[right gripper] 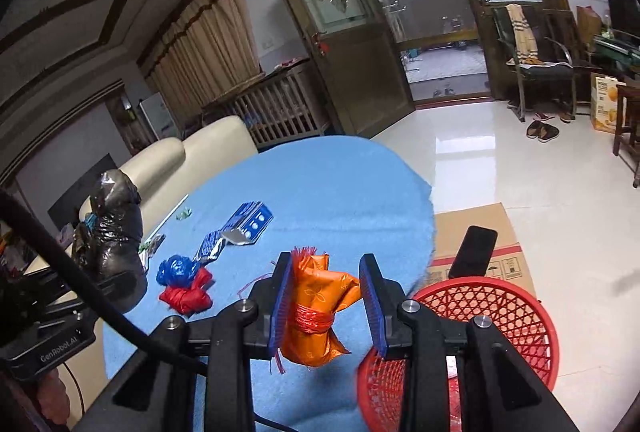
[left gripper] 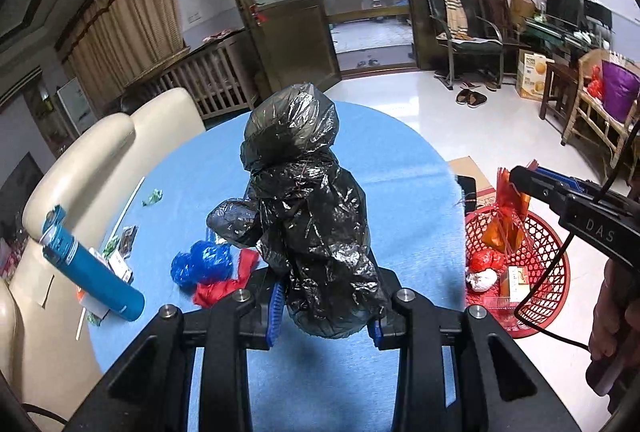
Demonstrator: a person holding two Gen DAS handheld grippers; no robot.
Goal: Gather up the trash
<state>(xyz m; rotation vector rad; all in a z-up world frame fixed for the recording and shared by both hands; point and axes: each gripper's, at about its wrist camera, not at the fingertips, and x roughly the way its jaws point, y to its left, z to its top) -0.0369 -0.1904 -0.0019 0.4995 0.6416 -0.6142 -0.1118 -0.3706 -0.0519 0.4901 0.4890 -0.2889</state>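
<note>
Closest to me, my left hand-held gripper (left gripper: pixel 324 306) is clamped on a black bag (left gripper: pixel 308 216) stuffed full and knotted, held upright above the blue surface (left gripper: pixel 400 171). My right hand-held gripper (right gripper: pixel 326 306) is closed on an orange packet (right gripper: pixel 318 306) bound round its middle with red string — the left pad presses on it, though I see a gap on the right side. The packet hangs over the surface's edge, just beside the red basket (right gripper: pixel 532 316) on the floor, which already holds some wrapped scraps.

Just past the grippers, a blue wad (left gripper: pixel 202 262) and a red wad (left gripper: pixel 224 282) lie touching on the surface. To the left lies a blue bottle (left gripper: pixel 94 266) on its side, with small wrappers near it. Further out sits a flattened blue carton (right gripper: pixel 250 224) — beyond that the cloth is bare. A cream sofa (left gripper: pixel 100 151) stands behind the surface.
</note>
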